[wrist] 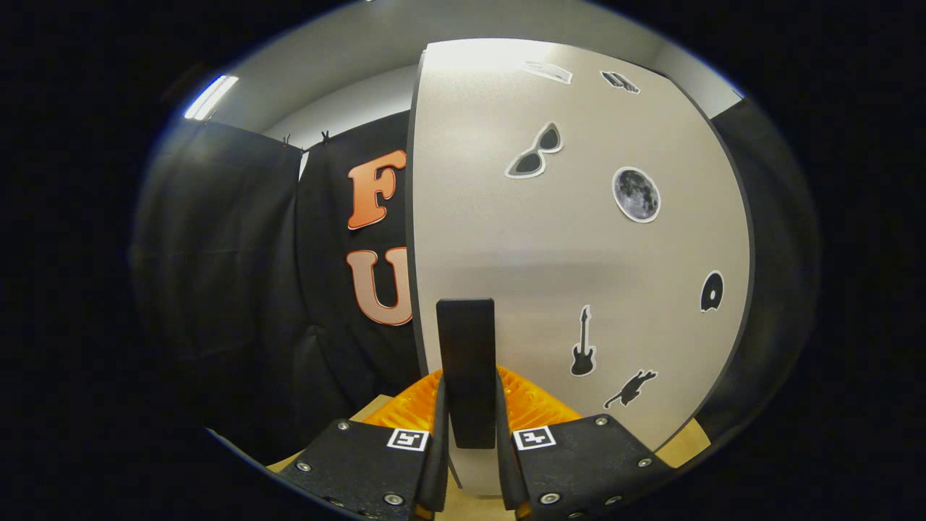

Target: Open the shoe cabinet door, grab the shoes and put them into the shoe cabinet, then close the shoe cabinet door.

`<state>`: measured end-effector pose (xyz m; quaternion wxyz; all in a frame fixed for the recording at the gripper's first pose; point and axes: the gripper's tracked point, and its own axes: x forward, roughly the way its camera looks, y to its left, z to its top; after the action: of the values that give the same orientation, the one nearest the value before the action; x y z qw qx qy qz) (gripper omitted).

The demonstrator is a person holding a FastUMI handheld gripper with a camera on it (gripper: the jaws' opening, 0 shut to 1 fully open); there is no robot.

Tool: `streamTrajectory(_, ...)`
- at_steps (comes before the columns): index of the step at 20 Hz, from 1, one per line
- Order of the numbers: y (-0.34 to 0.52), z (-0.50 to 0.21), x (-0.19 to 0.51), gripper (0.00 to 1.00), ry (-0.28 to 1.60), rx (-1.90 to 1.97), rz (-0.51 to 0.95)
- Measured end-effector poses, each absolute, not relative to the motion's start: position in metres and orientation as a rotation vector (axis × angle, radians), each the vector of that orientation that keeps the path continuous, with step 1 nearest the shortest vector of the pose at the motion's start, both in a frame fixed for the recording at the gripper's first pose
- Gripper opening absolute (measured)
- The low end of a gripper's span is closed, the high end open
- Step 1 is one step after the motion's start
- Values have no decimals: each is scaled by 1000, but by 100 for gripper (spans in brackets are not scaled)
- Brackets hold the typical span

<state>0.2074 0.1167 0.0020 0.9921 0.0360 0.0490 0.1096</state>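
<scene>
Gripping upright handle (466, 369), tongs (469, 405) clamped.

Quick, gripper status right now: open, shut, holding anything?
Gripper: shut on the black door handle of the shoe cabinet door, one finger pressing each side.

A staged recording booth is showing here rather than a lived-in home: black cloth (217, 275) is hanging as walls at nine o'clock, clipped along its top, a ceiling strip light (210, 96) is glowing at ten o'clock, and a sticker-decorated cabinet door (579, 253) is standing at center.
</scene>
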Motion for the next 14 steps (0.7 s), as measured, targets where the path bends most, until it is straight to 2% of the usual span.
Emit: streamTrajectory(14,92,6,167,28,99,57,131)
